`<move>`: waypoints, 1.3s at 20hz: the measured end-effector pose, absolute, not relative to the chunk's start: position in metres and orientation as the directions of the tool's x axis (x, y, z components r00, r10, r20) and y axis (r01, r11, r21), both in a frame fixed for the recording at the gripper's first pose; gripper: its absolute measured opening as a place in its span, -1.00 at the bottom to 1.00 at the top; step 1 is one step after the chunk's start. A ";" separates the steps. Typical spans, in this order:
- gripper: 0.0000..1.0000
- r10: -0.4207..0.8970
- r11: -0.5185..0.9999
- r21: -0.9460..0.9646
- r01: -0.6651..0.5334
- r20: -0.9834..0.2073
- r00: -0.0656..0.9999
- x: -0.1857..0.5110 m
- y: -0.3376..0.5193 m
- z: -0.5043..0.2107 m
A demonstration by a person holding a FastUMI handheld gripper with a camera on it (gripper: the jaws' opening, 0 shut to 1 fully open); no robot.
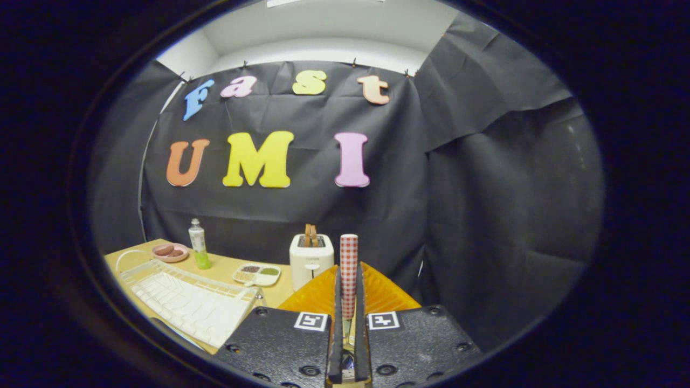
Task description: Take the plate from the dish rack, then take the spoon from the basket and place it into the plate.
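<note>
plate (323, 293): its lower part is hidden behind the gripper (349, 302)
dish rack (188, 302): near corner cut off
toaster (310, 261): label too small

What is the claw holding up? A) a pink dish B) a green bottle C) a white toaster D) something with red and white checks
D: the claw is shut on the red-and-white checked thing, which stands upright between its fingers, while the toaster, bottle and pink dish sit on the table beyond.
</note>
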State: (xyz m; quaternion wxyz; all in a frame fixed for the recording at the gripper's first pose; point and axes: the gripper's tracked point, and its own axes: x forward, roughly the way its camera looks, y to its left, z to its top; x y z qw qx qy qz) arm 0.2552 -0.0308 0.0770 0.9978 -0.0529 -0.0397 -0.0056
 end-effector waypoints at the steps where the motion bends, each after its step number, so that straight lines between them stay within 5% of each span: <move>1: -0.72 -0.006 0.994 -0.111 0.017 0.096 0.995 0.245 -0.024 0.086; 10: -0.73 0.157 0.984 -0.116 -0.136 0.197 0.968 0.132 0.093 0.125; 26: -0.68 0.349 0.937 -0.043 -0.348 0.017 0.937 0.060 0.272 -0.052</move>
